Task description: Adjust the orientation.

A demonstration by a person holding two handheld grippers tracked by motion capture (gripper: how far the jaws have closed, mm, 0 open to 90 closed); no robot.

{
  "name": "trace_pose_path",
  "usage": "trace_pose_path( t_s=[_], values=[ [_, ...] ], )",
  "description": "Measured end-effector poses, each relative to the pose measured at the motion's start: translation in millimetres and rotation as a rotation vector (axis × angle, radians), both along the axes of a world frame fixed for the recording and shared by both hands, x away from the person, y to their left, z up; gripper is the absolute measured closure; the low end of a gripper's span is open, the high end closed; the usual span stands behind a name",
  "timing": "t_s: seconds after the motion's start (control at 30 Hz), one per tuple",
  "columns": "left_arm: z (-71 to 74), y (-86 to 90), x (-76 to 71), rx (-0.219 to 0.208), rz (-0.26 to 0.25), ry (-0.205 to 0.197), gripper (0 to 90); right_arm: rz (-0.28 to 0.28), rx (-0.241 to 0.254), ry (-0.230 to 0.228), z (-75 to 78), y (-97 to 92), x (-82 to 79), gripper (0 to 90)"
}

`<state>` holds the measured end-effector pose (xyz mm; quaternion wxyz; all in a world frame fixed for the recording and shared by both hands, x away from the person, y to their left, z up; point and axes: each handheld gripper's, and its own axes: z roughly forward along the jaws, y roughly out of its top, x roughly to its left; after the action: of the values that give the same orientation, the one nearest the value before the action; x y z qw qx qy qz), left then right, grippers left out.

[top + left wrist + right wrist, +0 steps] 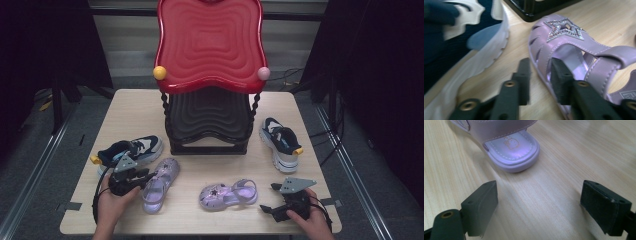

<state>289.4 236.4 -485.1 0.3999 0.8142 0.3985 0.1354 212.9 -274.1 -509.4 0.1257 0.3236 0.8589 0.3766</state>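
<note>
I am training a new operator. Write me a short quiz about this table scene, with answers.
1. True or false: the right claw is shut on a sandal.
2. What stands between the jaws of the left claw? A: a sneaker's sole. B: the side wall of a purple sandal. C: a post of the rack.
3. How many shoes lie on the table in front of the red shoe rack?

Key: 1 false, its jaws are open over bare table. 2 B. 3 four: two sneakers, the purple sandal and its mate.
</note>
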Motion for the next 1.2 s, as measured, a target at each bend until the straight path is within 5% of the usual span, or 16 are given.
trace_pose_path(
  t_s=[0.47,0.73,1.0,1.2],
  values=[
    [2.1,28.6,-36.2,0.055,0.008,0.029,58.1,-0.002,0.0,0.002,0.1,0.0,-0.2,13.9],
    [-4.1,37.1,-58.9,0.027,-0.038,0.066,47.4,-0.002,-0.001,0.002,0.1,0.1,-0.2,13.9],
    [-12.1,24.0,-68.7,0.053,-0.132,0.059,28.0,-0.002,-0.001,0.002,0.1,0.1,-0.2,13.9],
    [-15.9,12.8,-68.2,0.065,-0.141,0.044,18.3,-0.003,-0.001,0.002,0.1,0.1,-0.2,13.9]
  ],
)
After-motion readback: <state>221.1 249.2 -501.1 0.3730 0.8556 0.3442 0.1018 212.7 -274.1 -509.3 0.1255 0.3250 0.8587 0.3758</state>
